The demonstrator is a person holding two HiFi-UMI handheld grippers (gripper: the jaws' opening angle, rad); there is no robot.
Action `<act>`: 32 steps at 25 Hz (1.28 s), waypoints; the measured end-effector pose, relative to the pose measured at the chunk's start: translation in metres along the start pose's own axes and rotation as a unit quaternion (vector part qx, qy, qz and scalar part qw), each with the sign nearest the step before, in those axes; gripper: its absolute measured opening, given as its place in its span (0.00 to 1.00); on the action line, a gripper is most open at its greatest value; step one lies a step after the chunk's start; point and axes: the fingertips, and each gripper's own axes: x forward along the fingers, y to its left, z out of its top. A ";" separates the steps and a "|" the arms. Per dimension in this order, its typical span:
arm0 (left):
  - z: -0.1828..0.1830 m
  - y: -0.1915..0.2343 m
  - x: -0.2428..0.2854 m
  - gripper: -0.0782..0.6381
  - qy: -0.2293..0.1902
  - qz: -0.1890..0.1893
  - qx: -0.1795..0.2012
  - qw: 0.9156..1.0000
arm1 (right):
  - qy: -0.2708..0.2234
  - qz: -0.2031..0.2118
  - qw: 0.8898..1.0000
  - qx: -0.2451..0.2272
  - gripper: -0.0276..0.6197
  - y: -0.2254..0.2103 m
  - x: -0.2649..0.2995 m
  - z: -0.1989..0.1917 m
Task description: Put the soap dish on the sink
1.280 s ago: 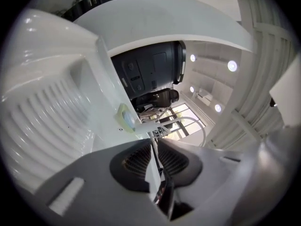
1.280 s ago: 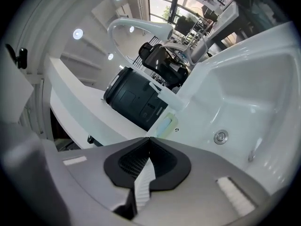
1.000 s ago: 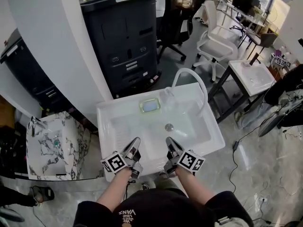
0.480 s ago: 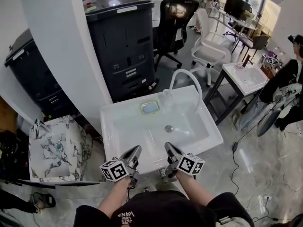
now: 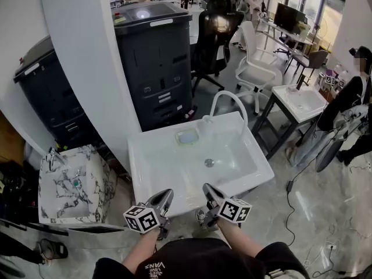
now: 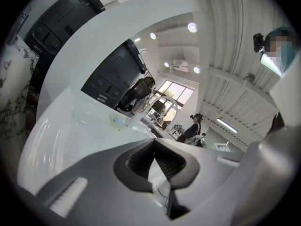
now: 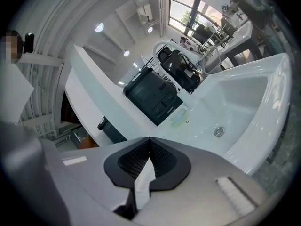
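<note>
The pale green soap dish (image 5: 187,136) rests on the back ledge of the white sink (image 5: 157,190), just left of the curved tap (image 5: 228,100). It also shows small in the left gripper view as a soap dish (image 6: 117,121) and in the right gripper view as a soap dish (image 7: 179,119). My left gripper (image 5: 167,193) and right gripper (image 5: 206,188) hover side by side off the sink's front edge, well short of the dish. Both are shut with nothing between the jaws.
A marbled basin (image 5: 72,185) stands at the left. A dark cabinet (image 5: 157,63) and a white pillar (image 5: 87,57) rise behind the sink. Office chairs (image 5: 256,51), a second white basin on a stand (image 5: 302,100) and a person (image 5: 354,92) are at the right.
Both grippers have drawn back from over the basin to beyond its front edge and risen slightly. The left gripper has rolled. The soap dish stays on the ledge.
</note>
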 end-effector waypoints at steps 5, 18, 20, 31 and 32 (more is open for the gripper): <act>-0.017 -0.008 -0.013 0.18 0.012 0.006 0.015 1.000 | 0.003 0.004 1.000 -0.003 0.05 0.008 -0.011 -0.009; -0.042 -0.012 -0.033 0.18 0.021 0.032 0.033 0.999 | 0.030 -0.007 0.999 -0.023 0.05 0.013 -0.027 -0.033; -0.042 -0.010 -0.034 0.18 0.020 0.034 0.029 0.999 | 0.030 -0.007 0.999 -0.024 0.05 0.014 -0.026 -0.033; -0.039 -0.006 -0.033 0.18 0.019 0.031 0.023 0.999 | 0.037 -0.009 0.999 -0.030 0.05 0.016 -0.020 -0.034; -0.039 -0.005 -0.033 0.18 0.019 0.031 0.023 0.999 | 0.038 -0.009 0.999 -0.030 0.05 0.016 -0.020 -0.034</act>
